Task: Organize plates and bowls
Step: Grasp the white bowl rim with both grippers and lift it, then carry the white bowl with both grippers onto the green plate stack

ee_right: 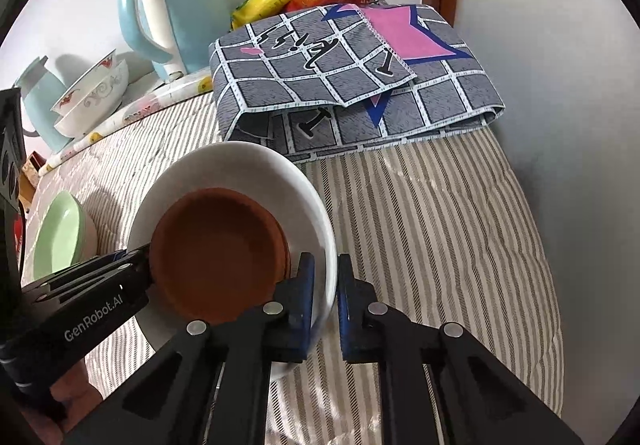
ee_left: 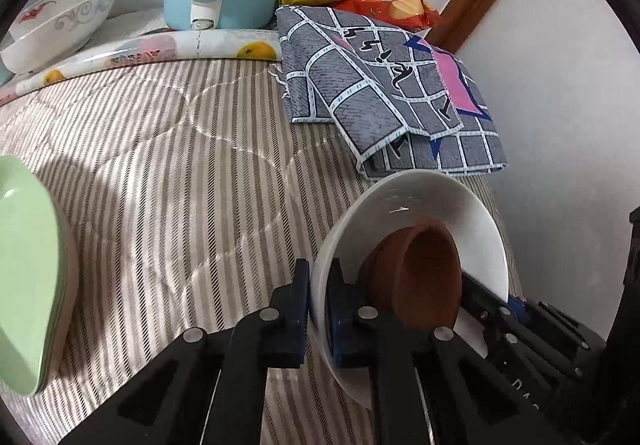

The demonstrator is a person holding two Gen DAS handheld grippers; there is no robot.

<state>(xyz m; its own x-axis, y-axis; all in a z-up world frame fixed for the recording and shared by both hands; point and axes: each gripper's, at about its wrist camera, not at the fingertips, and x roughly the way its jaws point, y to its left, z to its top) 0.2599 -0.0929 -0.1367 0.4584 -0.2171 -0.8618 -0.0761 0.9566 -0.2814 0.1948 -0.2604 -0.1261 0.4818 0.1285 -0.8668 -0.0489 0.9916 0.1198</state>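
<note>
Left tongs [ee_left: 318, 309], lower centre of the left wrist view, clamped on the near rim of the white bowl [ee_left: 416, 205], which is tilted and holds the brown bowl [ee_left: 424, 277]. Right tongs [ee_right: 325, 301], lower centre of the right wrist view, straddle the opposite rim of the white bowl [ee_right: 248, 161]; whether they pinch it cannot be told. Green bowl [ee_right: 60, 237] at left on the striped quilt [ee_right: 440, 225]. Upper frame: folded grey cloth [ee_right: 320, 85], blue kettle [ee_right: 176, 5], patterned bowls [ee_right: 96, 93].

4 bowls [ee_right: 236, 185], 1 brown dish [ee_right: 216, 253], 2 kettles [ee_right: 172, 9].
</note>
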